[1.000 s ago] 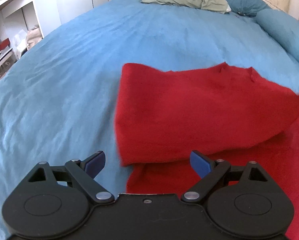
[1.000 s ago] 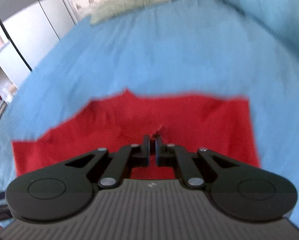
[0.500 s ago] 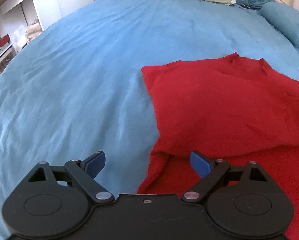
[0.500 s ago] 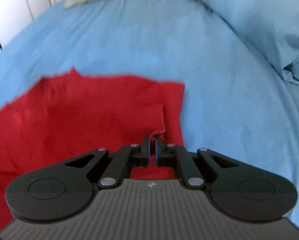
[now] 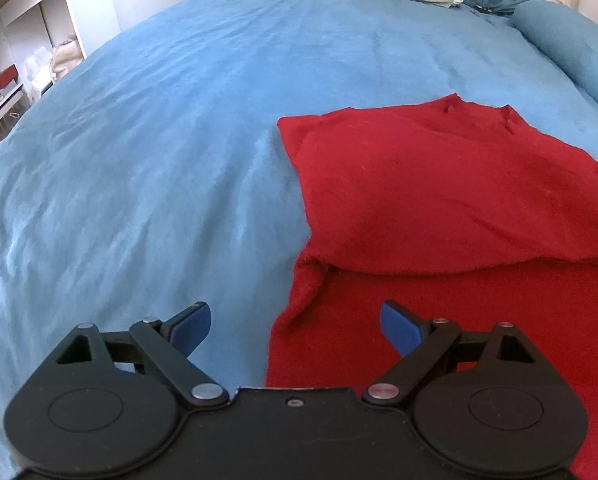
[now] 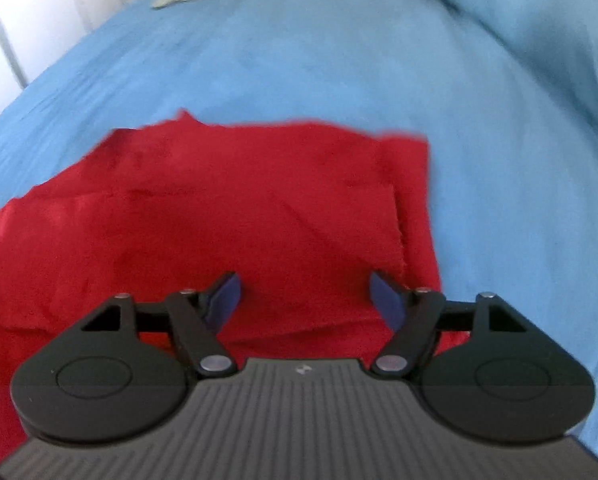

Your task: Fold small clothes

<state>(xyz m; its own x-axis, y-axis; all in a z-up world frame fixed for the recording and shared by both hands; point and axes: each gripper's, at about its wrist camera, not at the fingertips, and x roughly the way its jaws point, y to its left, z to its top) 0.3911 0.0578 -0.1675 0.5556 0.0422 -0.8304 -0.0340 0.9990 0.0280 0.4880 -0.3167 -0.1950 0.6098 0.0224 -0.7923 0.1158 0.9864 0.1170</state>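
Red garment (image 5: 451, 200) lies on the blue bedspread (image 5: 159, 140), its upper layer folded over the lower one. Left gripper (image 5: 295, 326) hovers at its left edge, fingers wide apart, empty. Right gripper (image 6: 305, 294) hangs above the fabric, fingers likewise spread, gripping nothing.
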